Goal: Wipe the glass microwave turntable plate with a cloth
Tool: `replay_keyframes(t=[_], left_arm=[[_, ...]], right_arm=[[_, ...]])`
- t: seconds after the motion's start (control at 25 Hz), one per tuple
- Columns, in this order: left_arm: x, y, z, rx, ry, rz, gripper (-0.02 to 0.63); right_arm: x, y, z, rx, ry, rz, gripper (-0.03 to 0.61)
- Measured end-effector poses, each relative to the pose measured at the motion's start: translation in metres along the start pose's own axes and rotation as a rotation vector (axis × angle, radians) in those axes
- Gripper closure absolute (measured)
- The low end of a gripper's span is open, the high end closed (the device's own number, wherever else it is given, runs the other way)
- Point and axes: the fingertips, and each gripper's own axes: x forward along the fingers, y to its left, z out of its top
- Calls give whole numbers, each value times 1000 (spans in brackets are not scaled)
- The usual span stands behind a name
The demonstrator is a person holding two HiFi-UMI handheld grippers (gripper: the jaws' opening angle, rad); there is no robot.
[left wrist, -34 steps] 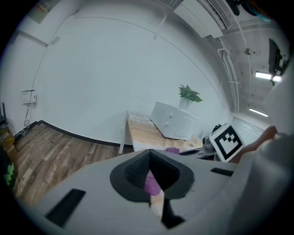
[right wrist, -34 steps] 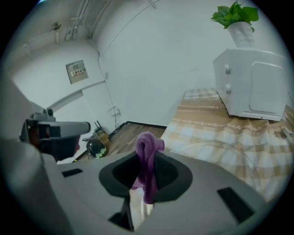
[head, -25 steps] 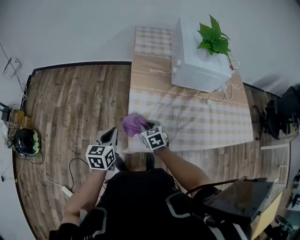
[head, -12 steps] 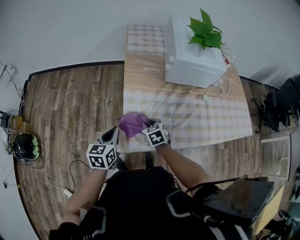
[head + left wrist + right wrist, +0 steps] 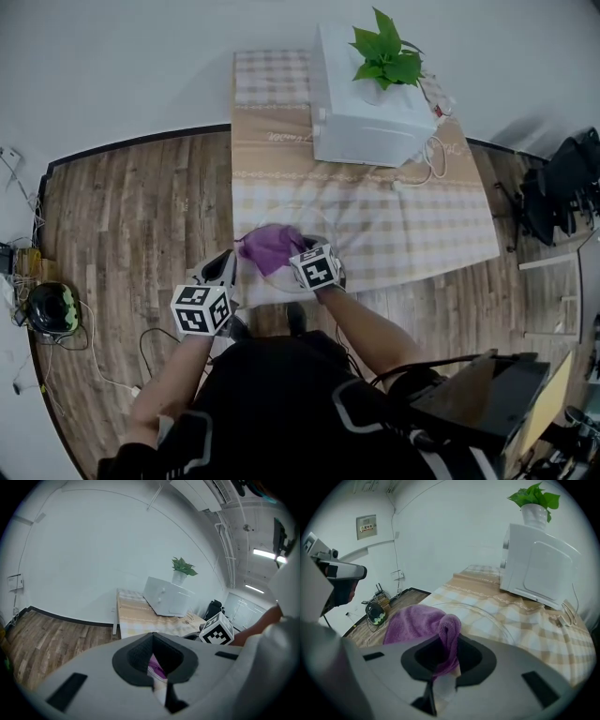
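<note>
While my left gripper [image 5: 157, 679] is pinching shut on what I judge to be the glass turntable plate's [image 5: 490, 616] nine o'clock rim, at the table's [image 5: 412, 234] six o'clock edge, I am wiping with the purple cloth [image 5: 417, 623] clamped in my right gripper [image 5: 443, 670], and I am planning to sweep toward three o'clock next.

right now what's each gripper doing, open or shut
left gripper: closed, apparently on the rim of the glass plate.
right gripper: closed on the purple cloth.
</note>
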Motion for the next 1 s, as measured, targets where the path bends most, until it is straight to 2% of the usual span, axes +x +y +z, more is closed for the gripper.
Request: replay_keyframes(t=[0.52,0.68,0.88,1.0], left_arm=[[14,-22,2,43,20,-62,611],[16,-27,0,64,27,-76,612],[19,-34,0,71,30,-95,612],[21,-37,-1,74,34,-103,612]], right_arm=[[-21,-51,-29,116,1,-109,503],[-28,-64,-36,104,7,-144,503],[-38,-83,-47,180,25,-183,503],[-44,-92,-53,189,31,-203,502]])
